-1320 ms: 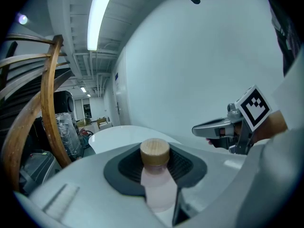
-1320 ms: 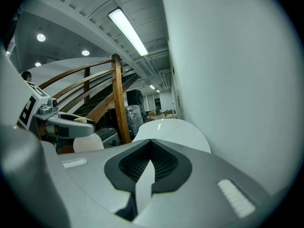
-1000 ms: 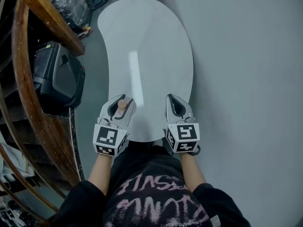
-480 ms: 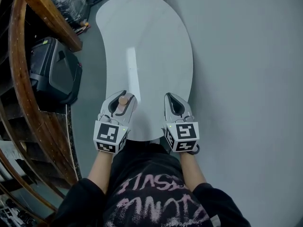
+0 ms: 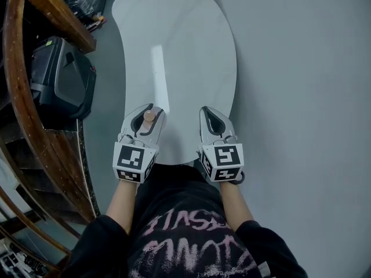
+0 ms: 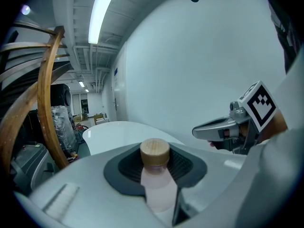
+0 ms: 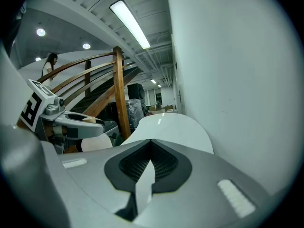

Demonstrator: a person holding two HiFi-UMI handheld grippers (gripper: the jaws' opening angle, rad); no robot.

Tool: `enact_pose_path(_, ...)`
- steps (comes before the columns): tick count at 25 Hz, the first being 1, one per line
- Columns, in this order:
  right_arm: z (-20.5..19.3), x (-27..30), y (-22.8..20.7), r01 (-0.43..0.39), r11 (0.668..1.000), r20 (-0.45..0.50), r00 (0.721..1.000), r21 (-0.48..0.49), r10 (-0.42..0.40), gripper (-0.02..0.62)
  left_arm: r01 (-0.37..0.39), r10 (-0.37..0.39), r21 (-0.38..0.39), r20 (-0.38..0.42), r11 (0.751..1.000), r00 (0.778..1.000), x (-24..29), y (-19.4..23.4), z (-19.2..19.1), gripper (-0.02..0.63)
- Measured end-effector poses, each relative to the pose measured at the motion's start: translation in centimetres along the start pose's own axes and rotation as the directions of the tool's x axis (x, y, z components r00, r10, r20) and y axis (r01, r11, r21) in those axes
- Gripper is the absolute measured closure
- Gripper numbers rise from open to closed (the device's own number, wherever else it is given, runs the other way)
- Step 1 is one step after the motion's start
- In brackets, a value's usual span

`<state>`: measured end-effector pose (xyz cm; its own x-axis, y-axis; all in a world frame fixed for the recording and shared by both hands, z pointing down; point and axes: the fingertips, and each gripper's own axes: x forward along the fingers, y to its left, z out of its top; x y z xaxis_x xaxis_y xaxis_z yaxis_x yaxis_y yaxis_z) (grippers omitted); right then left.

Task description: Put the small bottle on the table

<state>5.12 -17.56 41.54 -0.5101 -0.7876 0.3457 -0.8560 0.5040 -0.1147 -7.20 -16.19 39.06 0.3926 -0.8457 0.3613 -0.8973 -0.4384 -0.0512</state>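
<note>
The bottle (image 5: 149, 116) is being held upright, cap up, clamped in the left gripper (image 5: 147, 110) above the bench's (image 5: 191, 51) near edge, so the bench is lying directly below it. The right gripper (image 5: 208, 112) is being held alongside, jaws together and empty.

Glossy white table (image 5: 191, 51), wooden-capped small bottle (image 6: 156, 177)

Left gripper (image 5: 151, 108) over the near edge of the table (image 5: 185, 51), jaws clamped on the small bottle (image 5: 149, 116), right gripper (image 5: 206, 110) level alongside over the same edge, jaws together, empty, both forearms extended forward.
</note>
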Motion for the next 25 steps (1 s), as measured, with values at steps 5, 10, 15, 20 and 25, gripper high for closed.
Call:
enact_pose_path(5,-0.8,0.1,-0.1,-0.008,1.0,-0.012,1.0,0.001,0.008,0.586,-0.006,0.006,-0.006,-0.003,1.0,1.0,0.5,0.0,-0.4,0.477)
enact_pose_path(10,-1.1,0.6,0.7,-0.017,1.0,-0.027,1.0,-0.011,0.017,0.586,0.002,-0.002,-0.009,-0.004,1.0,1.0,0.2,0.4,-0.7,0.477)
enact_pose_path(15,-2.1,0.7,0.8,-0.024,1.0,-0.039,0.999,0.004,0.024,0.586,-0.003,0.003,-0.014,-0.018,1.0,1.0,0.4,0.2,-1.2,0.476)
enact_pose_path(20,-2.5,1.3,1.1,-0.033,0.999,-0.047,0.998,0.011,0.033,0.586,-0.002,0.001,-0.022,-0.03,1.0,1.0,0.8,0.3,-2.0,0.477)
enact_pose_path(25,-3.4,1.3,0.9,-0.039,0.999,-0.059,0.997,0.025,0.04,0.586,0.003,-0.004,-0.025,-0.043,1.0,0.999,1.0,-0.3,-2.8,0.476)
